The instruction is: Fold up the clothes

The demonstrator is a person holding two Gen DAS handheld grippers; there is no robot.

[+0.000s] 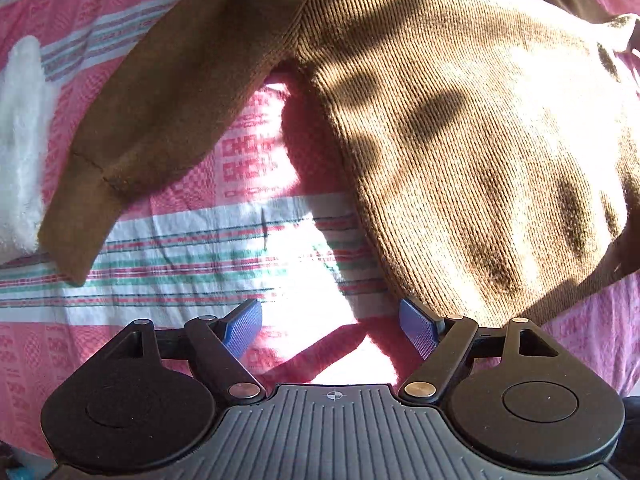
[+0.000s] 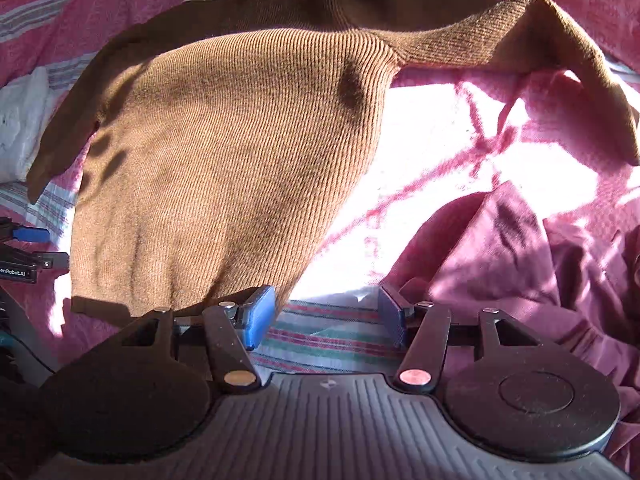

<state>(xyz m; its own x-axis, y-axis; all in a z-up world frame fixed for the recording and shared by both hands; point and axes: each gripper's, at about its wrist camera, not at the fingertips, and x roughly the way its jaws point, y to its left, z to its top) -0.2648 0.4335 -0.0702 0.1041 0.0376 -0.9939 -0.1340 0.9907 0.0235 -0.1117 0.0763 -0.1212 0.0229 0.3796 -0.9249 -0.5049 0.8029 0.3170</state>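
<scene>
A brown knit sweater point(image 1: 460, 128) lies spread flat on a pink patterned bed sheet point(image 1: 120, 24), one sleeve point(image 1: 132, 140) stretched out to the left. My left gripper point(image 1: 332, 328) hangs open over the sheet just off the sweater's lower left corner, nothing between its blue pads. In the right wrist view the sweater point(image 2: 224, 168) fills the middle, its other sleeve point(image 2: 560, 48) bent over at the upper right. My right gripper point(image 2: 326, 316) stands open at the hem's lower right corner, with only striped sheet between its pads. The left gripper point(image 2: 32, 236) shows at the left edge.
A white fluffy cloth point(image 1: 20, 140) lies left of the sleeve. A crumpled maroon garment point(image 2: 520, 264) sits on the bed to the right of the sweater. Strong sunlight and shadows fall across the sheet.
</scene>
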